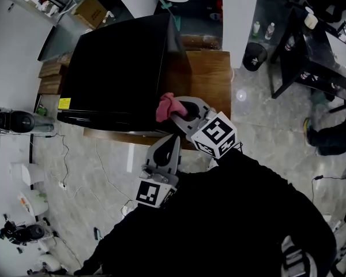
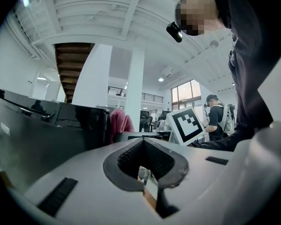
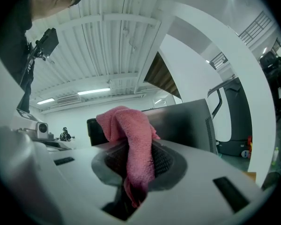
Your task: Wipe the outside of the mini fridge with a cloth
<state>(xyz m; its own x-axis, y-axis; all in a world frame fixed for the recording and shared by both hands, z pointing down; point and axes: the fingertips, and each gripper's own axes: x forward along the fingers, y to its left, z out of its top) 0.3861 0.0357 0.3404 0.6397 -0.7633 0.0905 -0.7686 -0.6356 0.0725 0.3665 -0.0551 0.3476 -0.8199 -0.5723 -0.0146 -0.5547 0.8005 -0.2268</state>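
The black mini fridge (image 1: 121, 68) stands on a wooden table (image 1: 210, 74); I look down on its glossy top. My right gripper (image 1: 177, 112) is shut on a pink cloth (image 1: 166, 106), which is at the fridge's near right corner. The right gripper view shows the cloth (image 3: 131, 142) clamped between the jaws, with the fridge (image 3: 182, 121) just behind it. My left gripper (image 1: 172, 141) hovers lower, in front of the fridge's front edge, jaws shut on nothing. From the left gripper (image 2: 143, 168) I see the fridge (image 2: 37, 135) to the left and the cloth (image 2: 118, 122) ahead.
A cardboard box (image 1: 91, 10) sits behind the fridge. At the right are a black bin (image 1: 254, 55) and a dark desk (image 1: 317, 56). Small appliances (image 1: 14, 122) and cables lie on the tiled floor at the left. A person (image 2: 218, 114) stands far off.
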